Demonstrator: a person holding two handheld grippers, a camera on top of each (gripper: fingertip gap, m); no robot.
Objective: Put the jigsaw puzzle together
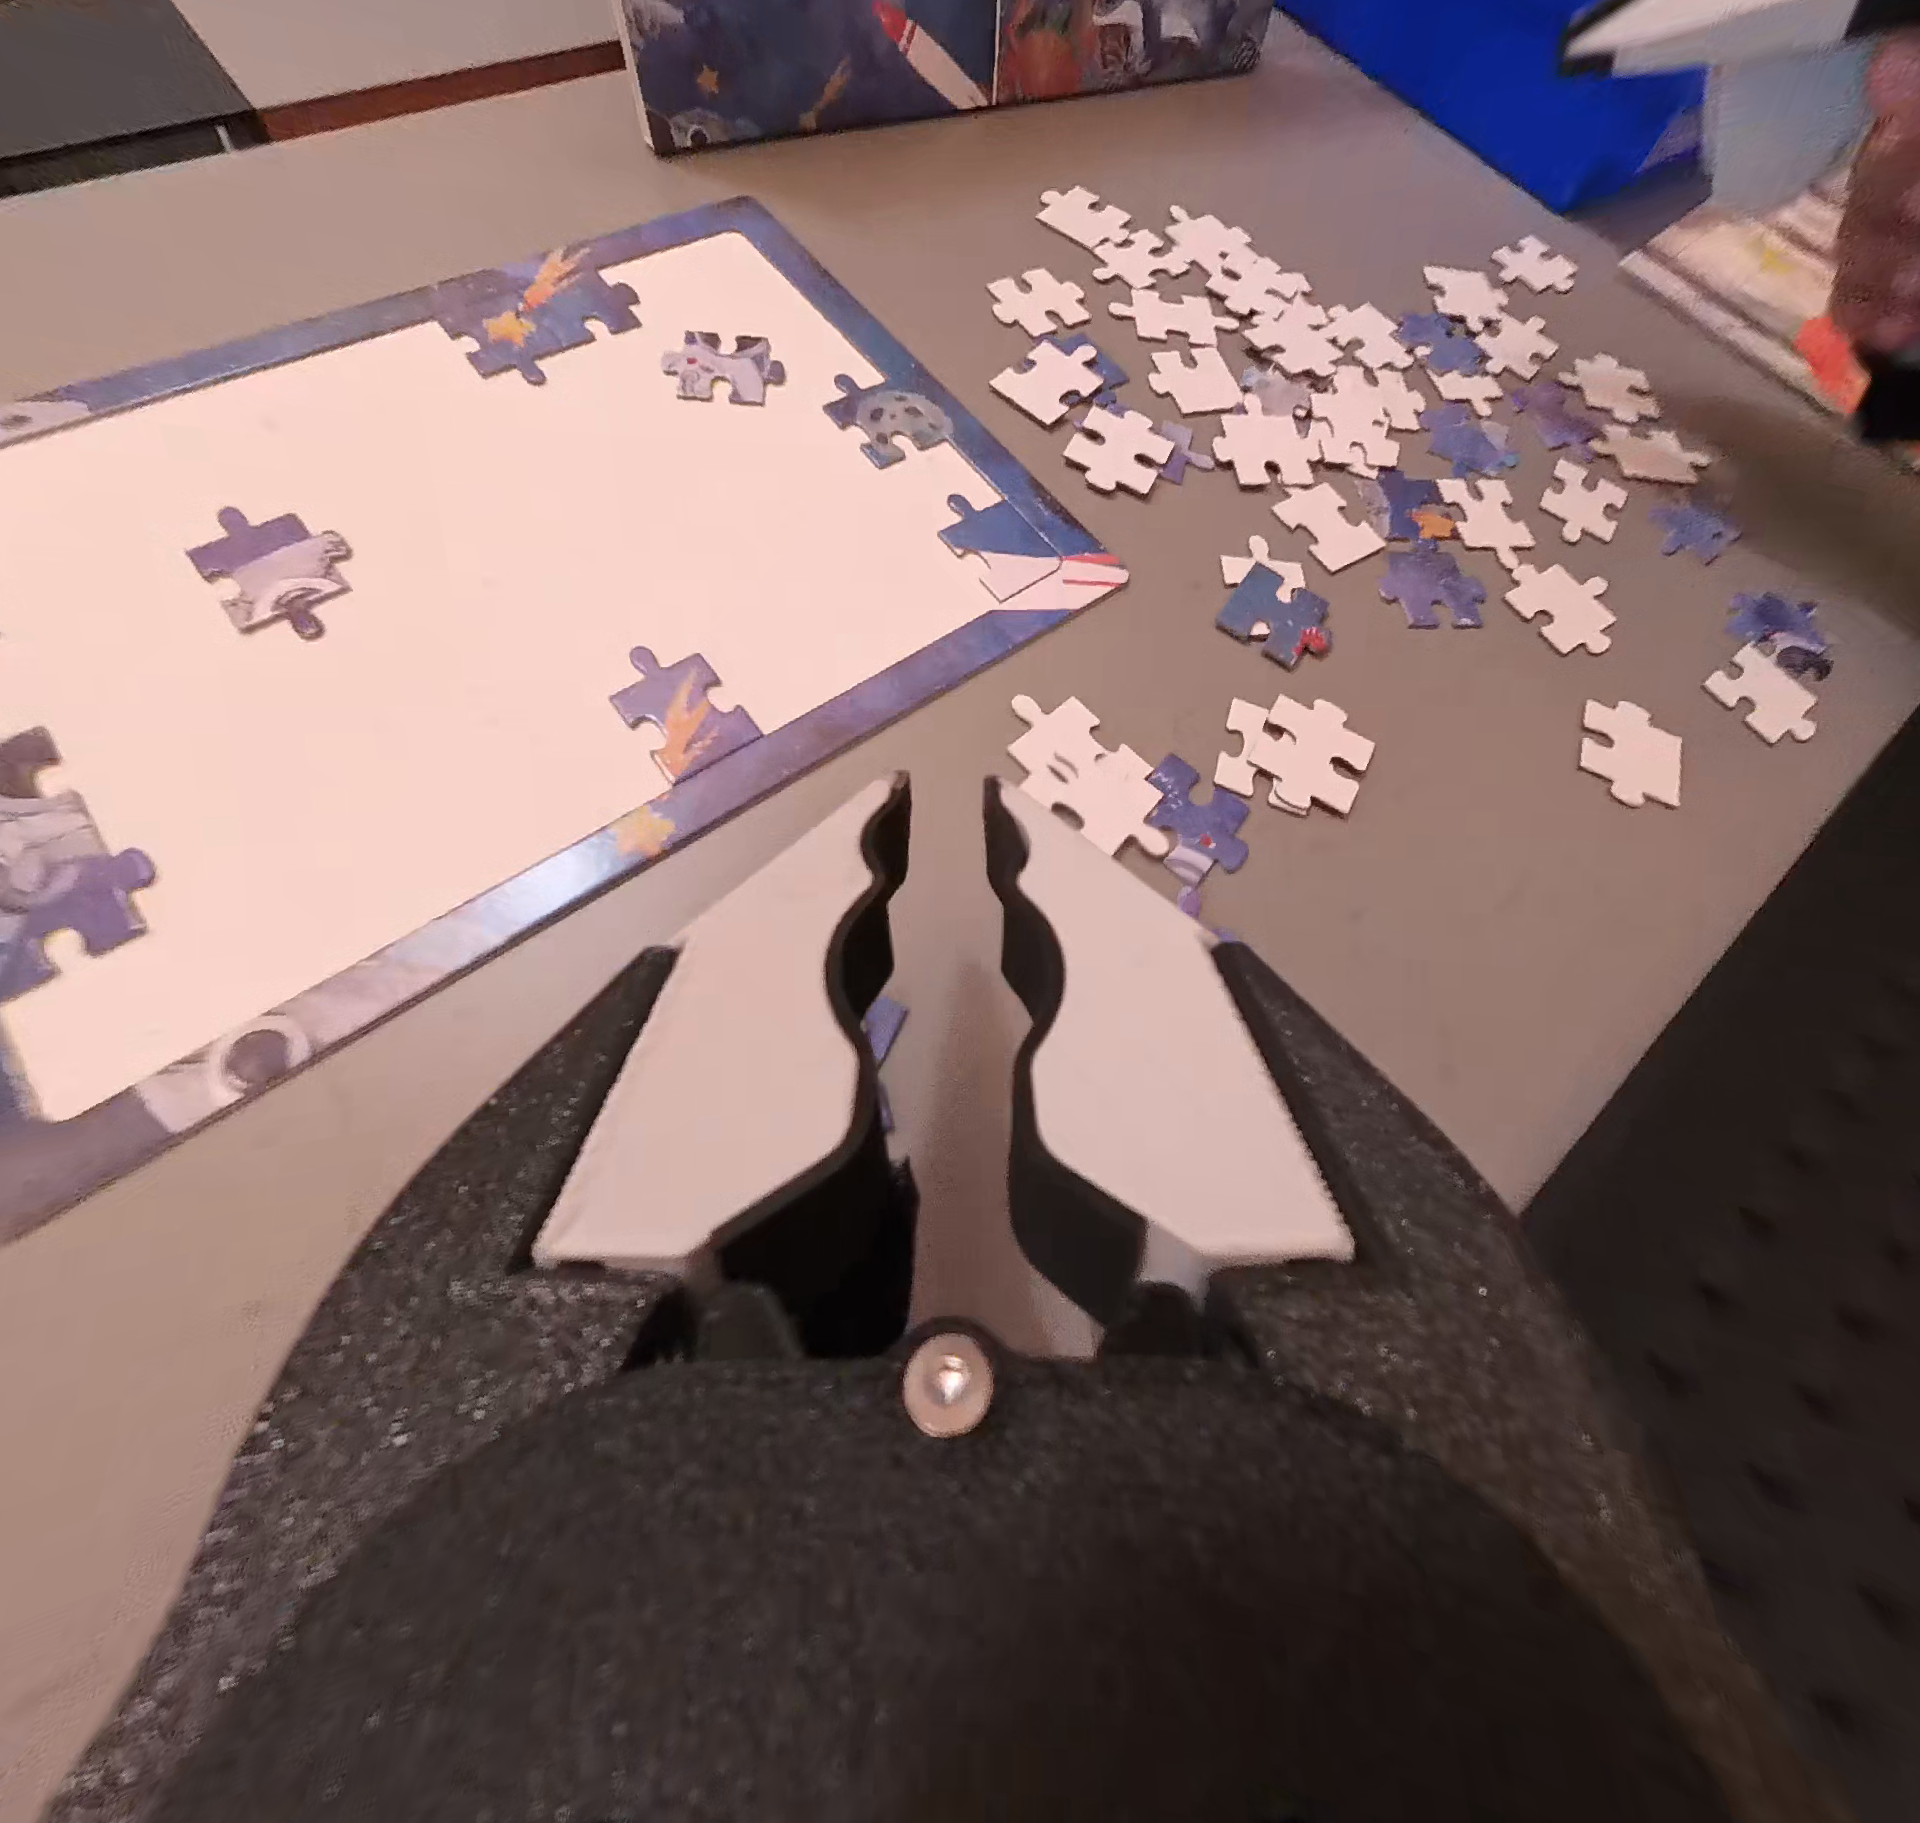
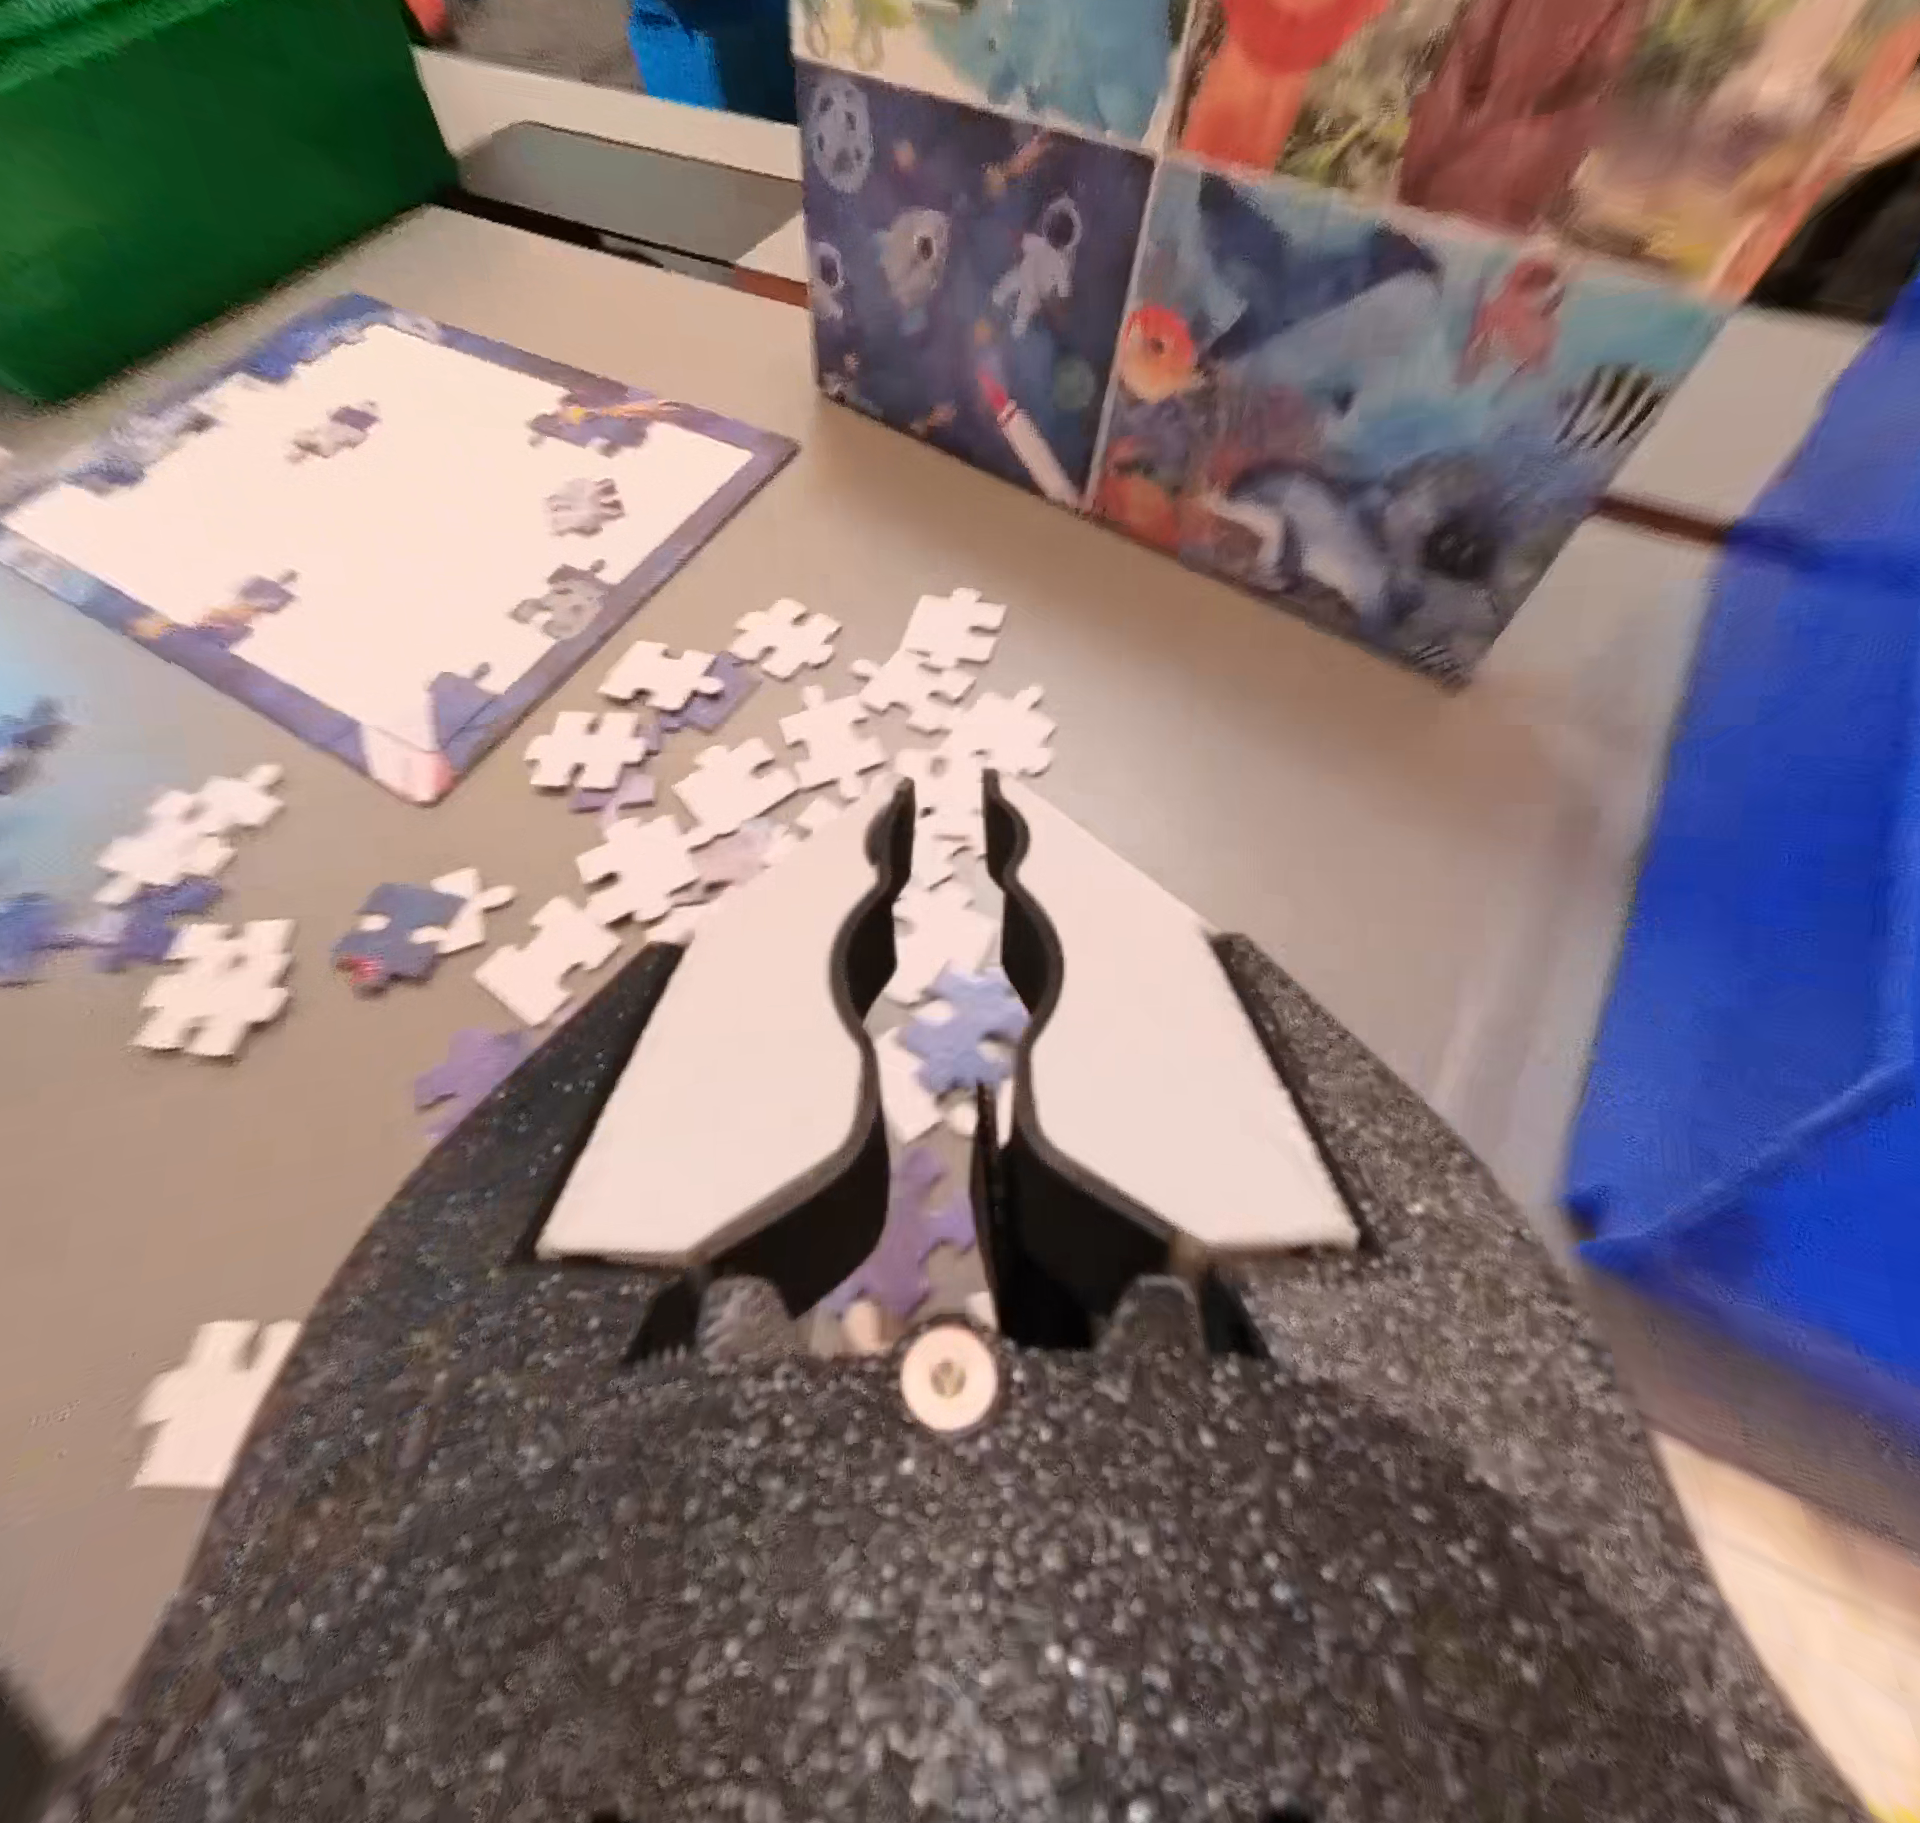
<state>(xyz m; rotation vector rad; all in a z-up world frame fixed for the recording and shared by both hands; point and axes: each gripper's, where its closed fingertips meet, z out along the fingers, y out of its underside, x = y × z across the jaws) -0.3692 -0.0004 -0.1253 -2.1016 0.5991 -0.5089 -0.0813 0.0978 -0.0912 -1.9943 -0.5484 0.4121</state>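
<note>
While both claws gape empty, right claw (image 2: 948,797) hovers mid-frame over loose pieces (image 2: 831,734); next: pinch one for the tray (image 1: 582,869); left claw (image 1: 948,797) idle.

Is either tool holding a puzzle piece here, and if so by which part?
Nothing is held. The left tool and right tool are both open with an empty gap, hovering above the loose cardboard jigsaw pieces.

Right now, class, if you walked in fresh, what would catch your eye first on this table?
First, the puzzle tray on the left: a blue space-themed border round a mostly bare white board, with only a few pieces placed. To its right lies the heap of loose pieces, many face down and white. Behind them stands the colourful puzzle box, and both sets of fingers are slightly apart, holding nothing.
</note>
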